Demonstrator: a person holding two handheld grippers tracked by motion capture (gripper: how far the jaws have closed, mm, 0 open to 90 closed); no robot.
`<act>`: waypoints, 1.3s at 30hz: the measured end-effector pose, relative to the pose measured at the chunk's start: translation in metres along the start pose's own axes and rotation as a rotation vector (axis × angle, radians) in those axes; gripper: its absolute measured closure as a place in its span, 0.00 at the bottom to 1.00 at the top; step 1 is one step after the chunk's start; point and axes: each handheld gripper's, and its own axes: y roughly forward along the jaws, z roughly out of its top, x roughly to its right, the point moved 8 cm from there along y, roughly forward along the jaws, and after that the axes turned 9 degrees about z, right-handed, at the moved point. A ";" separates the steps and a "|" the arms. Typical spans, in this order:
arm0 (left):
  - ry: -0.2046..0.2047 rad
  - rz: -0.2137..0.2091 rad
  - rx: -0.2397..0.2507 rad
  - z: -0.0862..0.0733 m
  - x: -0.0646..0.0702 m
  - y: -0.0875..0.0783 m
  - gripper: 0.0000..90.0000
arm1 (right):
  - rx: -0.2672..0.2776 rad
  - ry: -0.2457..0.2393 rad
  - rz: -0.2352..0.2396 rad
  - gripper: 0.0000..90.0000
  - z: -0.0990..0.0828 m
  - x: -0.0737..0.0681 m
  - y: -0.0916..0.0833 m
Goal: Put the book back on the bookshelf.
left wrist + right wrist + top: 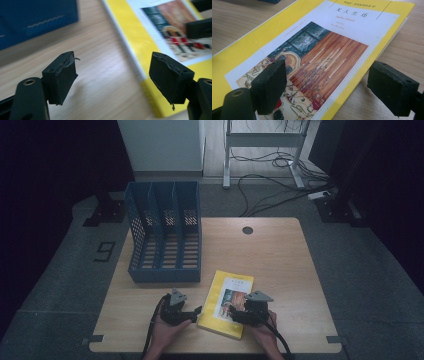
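The paperback is yellow with a white panel bearing a red-brown, seemingly candlelit picture; the perforated file rack is blue.

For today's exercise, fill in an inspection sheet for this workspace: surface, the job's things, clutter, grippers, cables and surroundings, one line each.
Surface: pale wooden table, with a dark round hole near its far edge.
Job's things: yellow book lying flat, cover up, at the near edge; blue file rack standing upright at the far left, its slots look empty.
Clutter: nothing seen.
Grippers: left gripper open, its jaws either side of the book's left edge, not closed on it; right gripper open, low over the book's right edge.
Cables: one trails from each gripper toward the person; floor cables lie beyond the table.
Surroundings: grey floor, metal frame and white cabinet behind, dark sides.
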 end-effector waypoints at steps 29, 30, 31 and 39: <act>0.005 -0.158 -0.082 -0.011 0.056 0.011 0.29 | 0.000 -0.023 0.046 0.20 0.001 0.006 0.000; 0.007 -0.161 -0.085 -0.012 0.057 0.010 0.29 | -0.006 -0.023 0.053 0.20 0.001 0.007 -0.001; 0.009 -0.164 -0.088 -0.012 0.059 0.010 0.29 | -0.008 -0.023 0.058 0.21 0.001 0.008 -0.001; 0.007 -0.194 -0.080 -0.011 0.063 0.008 0.32 | -0.008 -0.015 0.081 0.23 0.002 0.014 -0.002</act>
